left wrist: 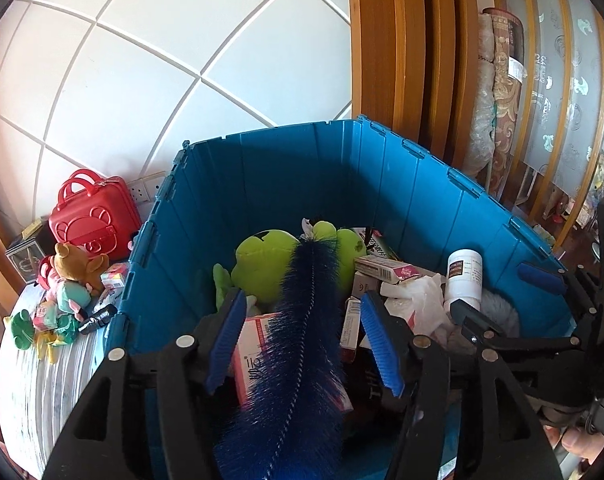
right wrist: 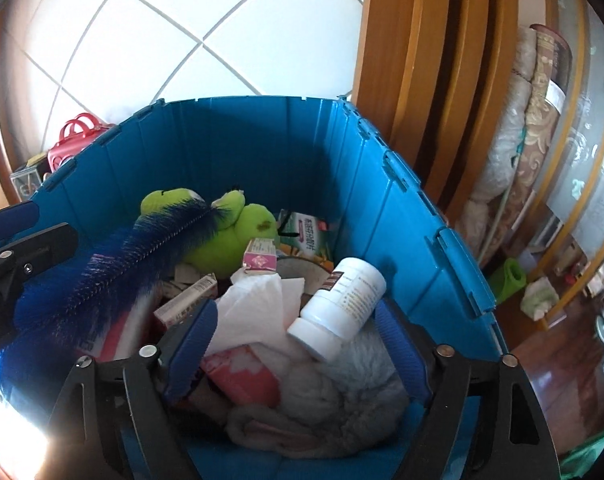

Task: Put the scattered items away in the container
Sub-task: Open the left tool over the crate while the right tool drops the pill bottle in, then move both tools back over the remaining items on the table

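A blue plastic crate holds a green plush frog, boxes, white tissue and a grey cloth. My left gripper is open over the crate; a long dark blue bristle brush lies between its fingers, not touching either, resting on the contents. My right gripper is open over the crate; a white pill bottle lies tilted between its fingers on the tissue and cloth.
Left of the crate, on a striped surface, lie a brown teddy, small plush toys and a red toy case. A tiled wall is behind; wooden door frames and rolled rugs stand right.
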Available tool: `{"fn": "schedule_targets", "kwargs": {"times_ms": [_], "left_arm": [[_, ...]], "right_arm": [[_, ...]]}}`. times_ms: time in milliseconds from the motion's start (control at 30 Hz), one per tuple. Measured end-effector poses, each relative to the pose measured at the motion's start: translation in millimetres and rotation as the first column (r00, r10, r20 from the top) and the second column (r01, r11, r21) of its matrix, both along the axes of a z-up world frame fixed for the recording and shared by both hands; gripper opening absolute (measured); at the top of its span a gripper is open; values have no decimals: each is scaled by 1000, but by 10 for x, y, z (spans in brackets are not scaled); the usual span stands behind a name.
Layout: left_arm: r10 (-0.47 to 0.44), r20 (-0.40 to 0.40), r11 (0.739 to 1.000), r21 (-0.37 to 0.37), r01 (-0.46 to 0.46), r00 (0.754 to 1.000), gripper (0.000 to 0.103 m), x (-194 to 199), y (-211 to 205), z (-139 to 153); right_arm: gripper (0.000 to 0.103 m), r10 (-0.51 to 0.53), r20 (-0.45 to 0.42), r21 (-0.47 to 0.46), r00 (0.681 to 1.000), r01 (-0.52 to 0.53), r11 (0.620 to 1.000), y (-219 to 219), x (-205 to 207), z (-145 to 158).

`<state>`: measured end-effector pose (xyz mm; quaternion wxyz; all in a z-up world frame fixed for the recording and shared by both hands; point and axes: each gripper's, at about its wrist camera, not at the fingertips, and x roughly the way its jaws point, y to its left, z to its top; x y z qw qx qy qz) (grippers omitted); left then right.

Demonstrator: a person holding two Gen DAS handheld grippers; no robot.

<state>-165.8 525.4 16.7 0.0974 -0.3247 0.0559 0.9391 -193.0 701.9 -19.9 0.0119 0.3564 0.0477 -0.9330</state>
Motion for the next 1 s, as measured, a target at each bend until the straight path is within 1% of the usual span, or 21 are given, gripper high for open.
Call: {"fn": "schedule_targets", "kwargs": {"times_ms": [100,133,267,367,433,533,633,833,1000], "left_arm": [[16,-32,1000,0,-16,999,73,93,-62,69],[19,-40,1000,4,-19,999,74,122,-82,89],[34,-71,999,24,-32,997,75,253,-182,146],[54,-80,998,48,-50,995,75,333,-292,162],[73,-85,996,64,-68,994,75,376,-381,165],[105,-91,993,68,-99,990,75,441,-517,158],[137,-91,989,71,-131,986,75,488,-683,155],[210,-103,976,85,-202,972,75,636,-1194,169],[274,-102,959,106,-264,956,75,789,-1815,140]], "right_arm": [[102,-2,-29,-16,1000,1,1000,20,126,75],[103,-4,-39,-23,999,3,1000,29,167,103],[103,-21,-72,-35,997,18,999,51,296,196],[103,-34,-100,-29,994,31,999,15,382,241],[103,-22,-113,-29,993,19,999,-23,434,270],[103,-9,-142,-24,990,5,1000,-98,523,312],[103,10,-157,-47,988,-18,999,-193,564,338],[103,66,-174,-77,983,-80,994,-568,582,382],[103,132,-193,-70,972,-147,987,-1118,612,455]]}}
